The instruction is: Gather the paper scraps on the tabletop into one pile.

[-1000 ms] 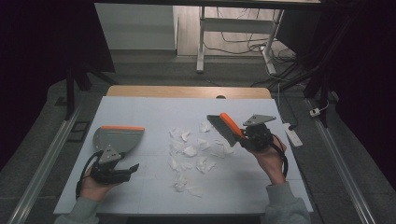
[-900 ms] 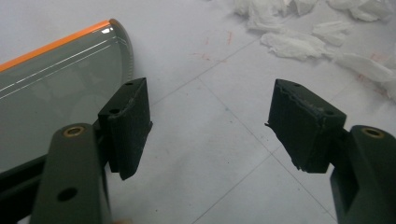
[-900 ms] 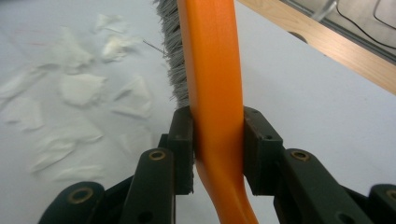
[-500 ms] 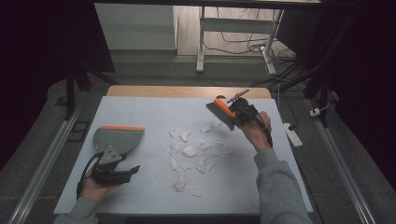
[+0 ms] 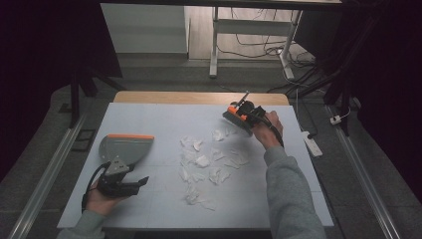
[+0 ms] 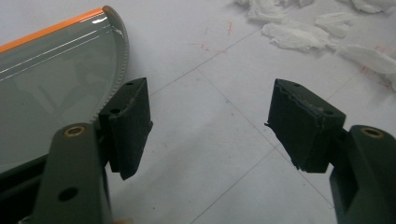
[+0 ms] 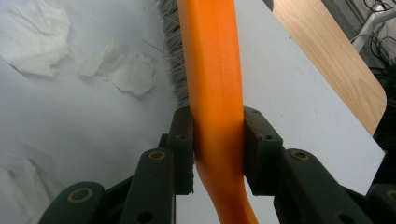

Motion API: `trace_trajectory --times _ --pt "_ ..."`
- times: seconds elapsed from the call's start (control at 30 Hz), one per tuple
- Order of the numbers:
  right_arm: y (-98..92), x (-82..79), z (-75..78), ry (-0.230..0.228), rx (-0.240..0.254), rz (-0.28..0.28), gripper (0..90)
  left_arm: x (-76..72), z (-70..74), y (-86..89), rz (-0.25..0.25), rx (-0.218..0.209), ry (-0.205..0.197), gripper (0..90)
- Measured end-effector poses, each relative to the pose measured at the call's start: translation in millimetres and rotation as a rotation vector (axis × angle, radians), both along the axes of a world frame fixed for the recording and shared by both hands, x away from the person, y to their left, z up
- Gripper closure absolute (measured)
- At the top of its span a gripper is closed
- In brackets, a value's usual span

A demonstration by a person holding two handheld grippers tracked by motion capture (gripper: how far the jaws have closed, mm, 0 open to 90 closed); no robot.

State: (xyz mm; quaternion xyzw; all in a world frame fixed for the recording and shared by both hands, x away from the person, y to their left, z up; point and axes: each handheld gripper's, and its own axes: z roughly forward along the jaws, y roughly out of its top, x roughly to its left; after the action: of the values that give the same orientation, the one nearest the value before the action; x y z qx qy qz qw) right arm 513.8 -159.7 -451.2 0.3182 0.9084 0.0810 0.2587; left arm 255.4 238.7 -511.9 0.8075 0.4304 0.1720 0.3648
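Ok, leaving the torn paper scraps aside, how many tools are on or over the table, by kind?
Brush: 1
Dustpan: 1
Tongs: 2, the left tongs and the right tongs
Total: 4

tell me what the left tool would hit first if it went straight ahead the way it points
Judging by the left gripper view, bare white table top lies between the left tool's open jaws; beyond, probably the scattered white paper scraps. The grey orange-edged dustpan sits beside.
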Motion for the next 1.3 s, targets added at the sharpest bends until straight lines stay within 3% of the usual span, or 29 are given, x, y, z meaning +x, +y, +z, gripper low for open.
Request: trace_trajectory --times 0.13,0.33,0.43,0.5,0.7,0.83,0.93,1.1,1.3 --pt "8.3 1.0 -4.0 0.03 -0.019 0.047 68.0 0.1 -0.5 0.3 -0.001 0.004 0.001 30.9" --pt "21.8 -14.8 -4.4 0.051 -0.077 0.152 68.2 0.3 -0.8 0.6 0.001 0.004 0.001 30.9" --pt "24.0 -25.4 -2.3 0.085 -0.049 0.201 68.2 -0.3 -0.1 -0.4 -0.001 0.002 0.001 30.9" --pt "26.1 -36.0 -3.0 0.08 -0.065 0.235 68.2 -0.8 1.1 -1.0 -0.008 -0.007 0.0 30.9" --pt "26.1 -65.7 -1.3 0.114 -0.02 0.298 68.2 -0.1 0.1 -1.4 -0.009 -0.009 0.006 30.9" --pt "26.6 -81.9 2.4 0.149 0.047 0.326 68.1 -0.4 0.3 -1.0 -0.008 -0.009 0.006 30.9" --pt "25.5 -87.1 8.1 0.111 0.068 0.312 68.1 -0.6 0.0 -1.1 -0.01 -0.007 0.009 30.9" --pt "16.5 -85.4 21.1 0.057 0.142 0.262 68.1 -1.0 0.5 -0.6 -0.007 -0.01 0.007 30.9" --pt "14.8 -84.0 33.7 0.008 0.216 0.241 68.0 -0.9 0.7 0.1 -0.002 -0.015 0.006 30.9"
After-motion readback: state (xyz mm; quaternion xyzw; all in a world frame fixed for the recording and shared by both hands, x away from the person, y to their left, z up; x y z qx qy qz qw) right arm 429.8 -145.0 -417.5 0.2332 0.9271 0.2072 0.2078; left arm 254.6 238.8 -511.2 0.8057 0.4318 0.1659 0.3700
